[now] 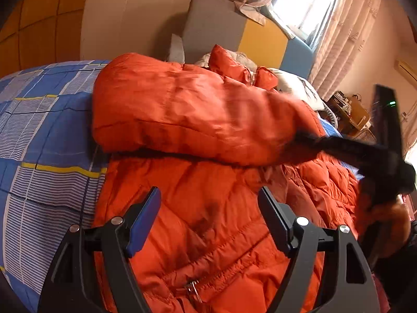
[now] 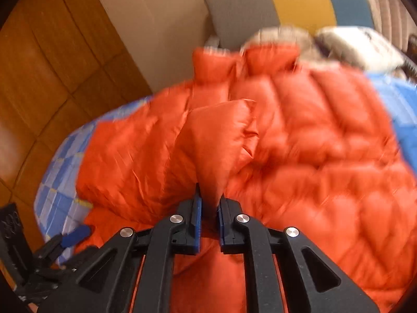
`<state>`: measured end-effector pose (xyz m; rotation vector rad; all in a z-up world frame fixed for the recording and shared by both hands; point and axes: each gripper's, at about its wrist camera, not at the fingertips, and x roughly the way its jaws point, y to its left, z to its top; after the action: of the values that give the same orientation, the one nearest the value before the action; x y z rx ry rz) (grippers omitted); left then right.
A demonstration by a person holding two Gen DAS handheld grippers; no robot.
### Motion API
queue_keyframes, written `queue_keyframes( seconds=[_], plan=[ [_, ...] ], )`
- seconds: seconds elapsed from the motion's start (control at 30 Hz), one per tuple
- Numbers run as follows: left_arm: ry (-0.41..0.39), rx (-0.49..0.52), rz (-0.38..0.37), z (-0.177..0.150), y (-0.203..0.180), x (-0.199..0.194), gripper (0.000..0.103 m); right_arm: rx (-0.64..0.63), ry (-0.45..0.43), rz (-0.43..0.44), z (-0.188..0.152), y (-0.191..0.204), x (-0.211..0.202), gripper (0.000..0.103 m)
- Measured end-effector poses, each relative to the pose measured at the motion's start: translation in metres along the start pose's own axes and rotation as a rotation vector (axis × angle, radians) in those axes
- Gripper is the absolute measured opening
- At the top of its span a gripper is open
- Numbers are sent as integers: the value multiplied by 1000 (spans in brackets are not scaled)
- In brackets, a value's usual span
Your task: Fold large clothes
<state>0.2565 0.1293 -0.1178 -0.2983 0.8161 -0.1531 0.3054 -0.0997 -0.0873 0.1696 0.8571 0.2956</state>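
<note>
- The left gripper (image 1: 208,219) hangs with its jaws spread wide and bare over the orange down jacket (image 1: 208,234).
- The right gripper (image 2: 208,206) pinches a puffy, quilted sleeve fold.
- The jacket lies on the blue checked bedsheet (image 1: 47,135); beyond it sits a white pillow (image 2: 362,44).

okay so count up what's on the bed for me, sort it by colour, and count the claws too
Orange: 1, the down jacket
Blue check: 1, the bedsheet
White: 1, the pillow
Black claws: 2, the left claw, open over the jacket, and the right claw, shut on a jacket fold
Total: 5
</note>
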Motion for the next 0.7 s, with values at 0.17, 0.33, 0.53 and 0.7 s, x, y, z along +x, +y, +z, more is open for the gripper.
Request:
queue_keyframes(
  seconds=[0.17, 0.33, 0.53, 0.7],
  plan=[
    [-24, -25, 13, 15, 4, 4, 76, 48, -68, -99, 22, -41, -17, 8],
    [-47, -26, 23, 28, 6, 6, 76, 129, -84, -205, 36, -90, -19, 8],
    [-66, -7, 35, 49, 3, 11, 76, 188, -54, -271, 35, -130, -11, 8],
    [-77, 49, 67, 76, -11, 25, 76, 187, -47, -279, 32, -136, -11, 17]
  ],
)
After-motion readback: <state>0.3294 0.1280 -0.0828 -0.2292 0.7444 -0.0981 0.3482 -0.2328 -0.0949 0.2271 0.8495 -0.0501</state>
